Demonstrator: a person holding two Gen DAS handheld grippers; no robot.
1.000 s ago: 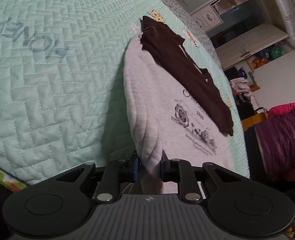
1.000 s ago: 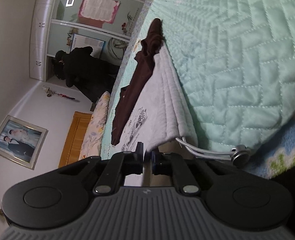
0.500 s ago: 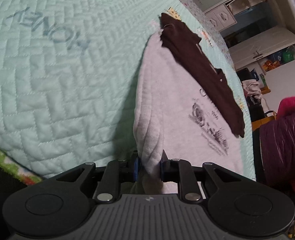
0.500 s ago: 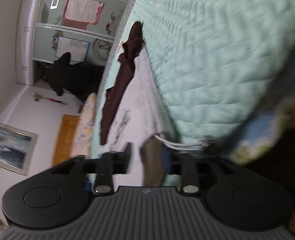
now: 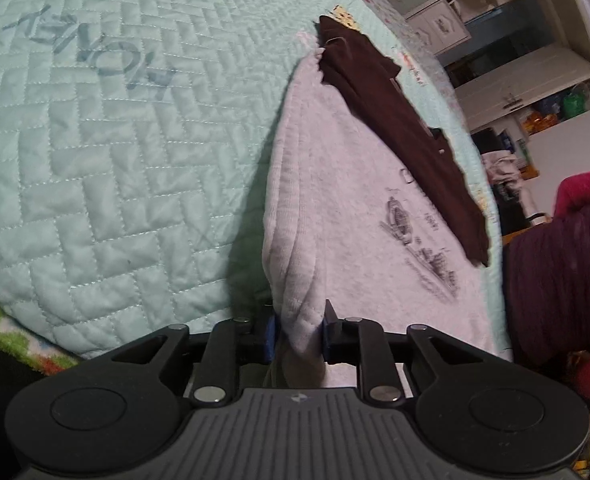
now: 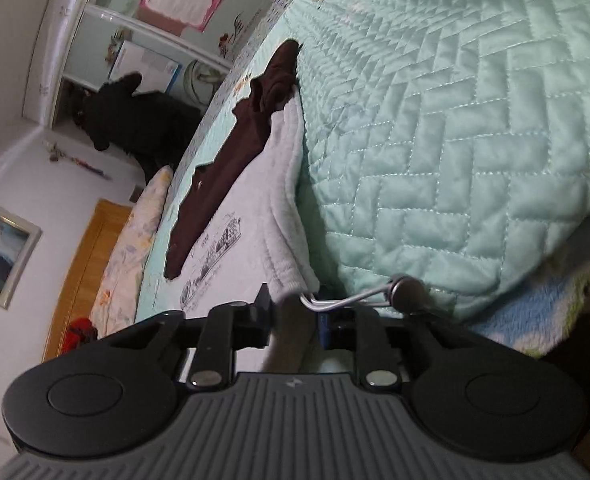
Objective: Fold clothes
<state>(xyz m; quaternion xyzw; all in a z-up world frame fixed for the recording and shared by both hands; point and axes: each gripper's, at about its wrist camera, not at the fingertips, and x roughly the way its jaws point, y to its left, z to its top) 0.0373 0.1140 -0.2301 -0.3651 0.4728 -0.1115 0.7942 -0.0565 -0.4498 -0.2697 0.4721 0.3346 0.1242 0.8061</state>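
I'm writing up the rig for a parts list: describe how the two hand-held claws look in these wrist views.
Both look alike. The left claw and the right claw each have a grey ribbed body with a small logo, two black rounded side housings with circular discs, black linkage bars with silver pivot screws, and black fingers with blue pads. No cables show. A dark purple sleeve appears beside the left one.

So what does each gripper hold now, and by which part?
Left gripper pinches the white garment at its near folded edge. Right gripper has just been closing on the same garment's near edge, beside a metal hook.
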